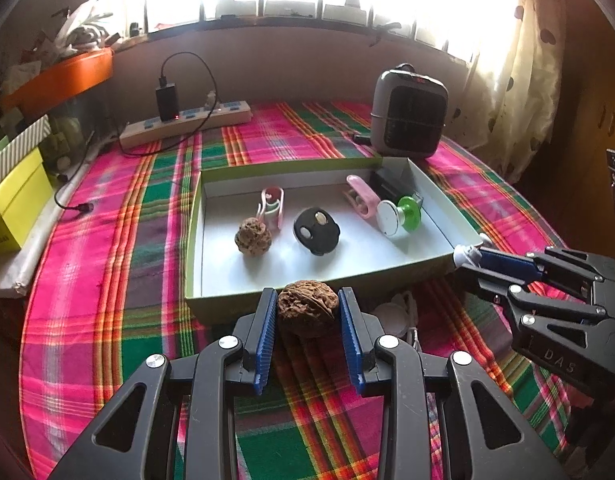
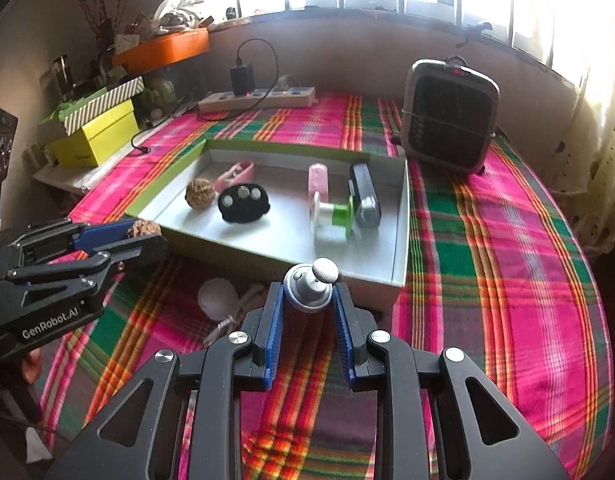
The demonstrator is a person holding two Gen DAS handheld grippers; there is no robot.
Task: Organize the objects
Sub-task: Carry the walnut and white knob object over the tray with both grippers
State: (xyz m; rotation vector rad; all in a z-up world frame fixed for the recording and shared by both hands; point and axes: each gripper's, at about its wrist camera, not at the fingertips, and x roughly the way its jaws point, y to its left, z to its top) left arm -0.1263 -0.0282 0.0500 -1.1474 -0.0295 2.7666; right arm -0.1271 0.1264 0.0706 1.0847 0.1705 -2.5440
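My left gripper (image 1: 307, 304) is shut on a brown walnut (image 1: 307, 307), held just in front of the near wall of the green-edged box (image 1: 267, 292). My right gripper (image 2: 307, 296) is shut on a small silver cylinder with a white knob (image 2: 309, 286), near the box's front right corner (image 2: 399, 276). In the box lie a second walnut (image 1: 253, 237), a black oval device (image 1: 316, 231), two pink clips (image 1: 272, 205) (image 1: 361, 196), a white-and-green spool (image 1: 399, 213) and a dark grey case (image 2: 365, 196). The right gripper shows in the left view (image 1: 467, 256), the left in the right view (image 2: 145, 230).
A white round object with a cord (image 2: 219, 300) lies on the plaid cloth (image 2: 487, 260) in front of the box. A grey heater (image 2: 449, 116) stands behind the box at the right. A power strip with a charger (image 2: 259, 96) lies at the back. Yellow boxes (image 2: 95, 138) stand at the left.
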